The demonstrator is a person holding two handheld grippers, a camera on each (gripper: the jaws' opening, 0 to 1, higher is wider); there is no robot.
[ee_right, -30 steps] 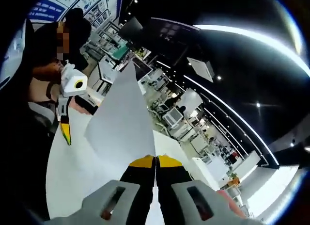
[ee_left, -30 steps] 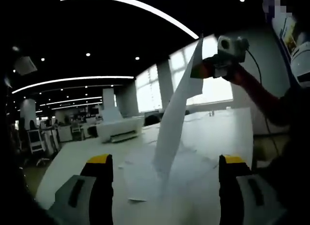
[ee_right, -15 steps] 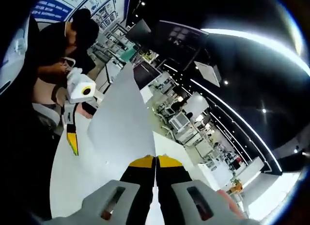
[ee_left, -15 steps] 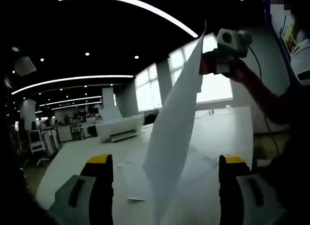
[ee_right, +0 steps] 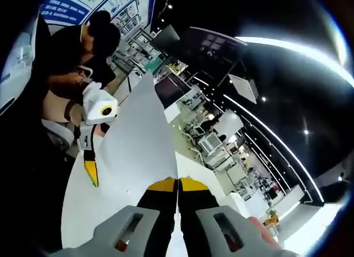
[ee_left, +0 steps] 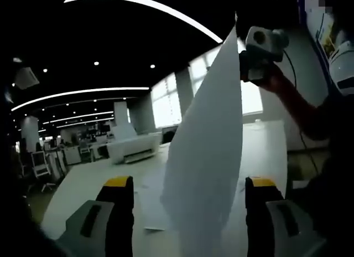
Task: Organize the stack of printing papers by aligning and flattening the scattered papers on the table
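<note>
My right gripper (ee_right: 178, 185) is shut on the edge of a white sheet of paper (ee_right: 138, 146), which stands up in front of it. In the left gripper view the same sheet (ee_left: 207, 152) hangs in the air from the right gripper (ee_left: 243, 66) at the upper right, its lower end dropping between my left gripper's (ee_left: 189, 183) open jaws. Under it, loose papers (ee_left: 150, 212) lie scattered on the white table (ee_left: 83, 185). From the right gripper view the left gripper (ee_right: 91, 163) shows beside the sheet's left edge, held by a person (ee_right: 72, 52).
A white printer (ee_left: 133, 147) stands at the table's far side. Desks, chairs and equipment of a large office (ee_right: 215, 146) stretch behind, with bright windows (ee_left: 171, 102) at the back. The person's red sleeve (ee_left: 296, 107) crosses the right side.
The sheet has risen off the table papers and swung nearer the left gripper, now broad between its jaws. The right gripper stays shut on it, slightly higher.
</note>
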